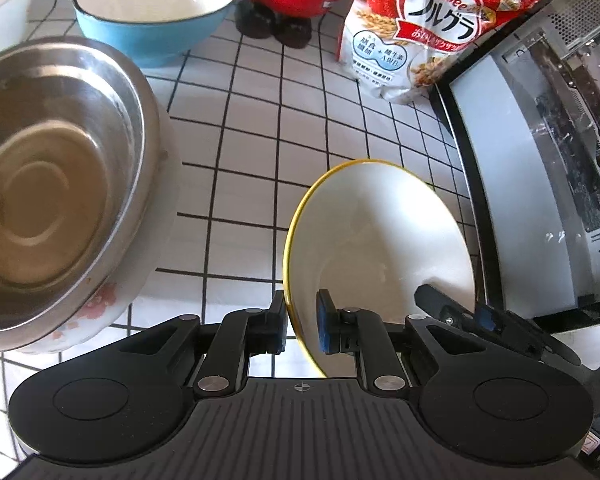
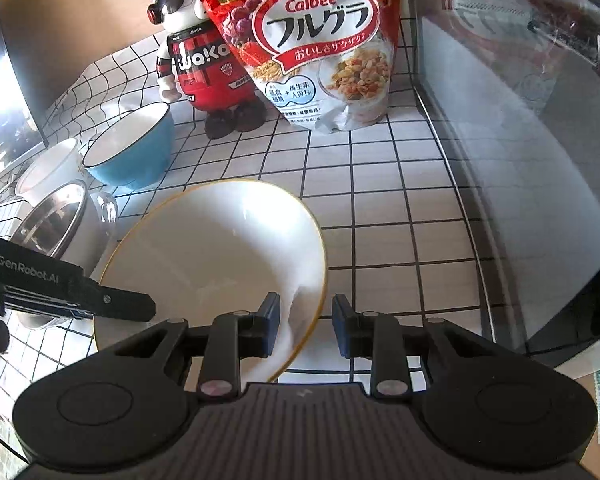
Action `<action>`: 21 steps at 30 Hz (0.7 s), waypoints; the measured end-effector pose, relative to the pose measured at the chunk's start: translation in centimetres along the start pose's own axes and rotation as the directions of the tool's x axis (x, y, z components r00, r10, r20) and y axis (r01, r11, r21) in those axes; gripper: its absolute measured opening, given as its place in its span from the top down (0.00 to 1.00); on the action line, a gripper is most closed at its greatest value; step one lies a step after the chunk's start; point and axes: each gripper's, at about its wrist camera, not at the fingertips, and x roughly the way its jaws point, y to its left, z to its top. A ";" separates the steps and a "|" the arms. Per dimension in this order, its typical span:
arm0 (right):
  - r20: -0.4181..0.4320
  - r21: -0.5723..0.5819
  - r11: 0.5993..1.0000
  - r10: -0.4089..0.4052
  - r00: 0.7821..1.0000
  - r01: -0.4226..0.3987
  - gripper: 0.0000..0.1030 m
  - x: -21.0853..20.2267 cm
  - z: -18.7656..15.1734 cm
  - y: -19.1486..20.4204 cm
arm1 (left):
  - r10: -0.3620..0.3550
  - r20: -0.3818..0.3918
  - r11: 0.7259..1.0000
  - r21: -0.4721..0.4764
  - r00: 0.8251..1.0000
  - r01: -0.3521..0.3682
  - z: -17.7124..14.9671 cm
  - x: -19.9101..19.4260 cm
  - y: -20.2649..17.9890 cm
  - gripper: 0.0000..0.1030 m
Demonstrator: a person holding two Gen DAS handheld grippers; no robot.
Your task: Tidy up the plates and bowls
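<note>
Held tilted above the white tiled counter with black grout lines [image 2: 384, 208], near its right edge beside the glass-sided computer case [image 1: 548, 168]: one white ceramic bowl with a thin yellow rim [image 2: 216, 264], glossy and plain inside, gripped from both sides. Left gripper [image 1: 300, 326] clamped on the bowl's near rim, one black pad outside the wall and one blue pad inside, both touching it. Right gripper [image 2: 306, 328] straddling the opposite rim with fingers apart, left pad inside the bowl against the wall, right pad clear of it with a gap showing. Bowls counted four more: one stainless steel bowl [image 1: 56, 184] nested in one white bowl with pink flower print [image 1: 112, 292] toward the left edge; one light blue bowl with white interior [image 1: 156, 8] behind them toward the back; one plain white bowl [image 1: 4, 4] at the far left, partly cut off. Along the back edge: one red and white Calbee cereal bag [image 2: 312, 44], upright, and just left of it one red panda-headed figurine [image 2: 204, 60] on dark feet, overlapped by the bag.
</note>
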 end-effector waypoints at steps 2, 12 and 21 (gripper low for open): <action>0.019 -0.009 1.000 -0.009 1.000 0.009 0.73 -0.5 -0.1 0.2 | 0.007 0.018 1.000 0.015 1.000 -0.008 -0.1 -0.6 -0.1 0.84; 0.129 -0.066 0.996 -0.049 0.990 0.058 0.72 -3.3 0.6 1.8 | -0.027 0.215 0.996 0.084 0.976 0.009 -0.4 -5.1 -0.5 0.84; 0.292 -0.073 0.997 0.015 0.956 0.006 0.44 -6.6 5.6 6.1 | -0.105 0.469 0.989 0.141 0.877 0.043 2.1 -13.7 2.8 0.84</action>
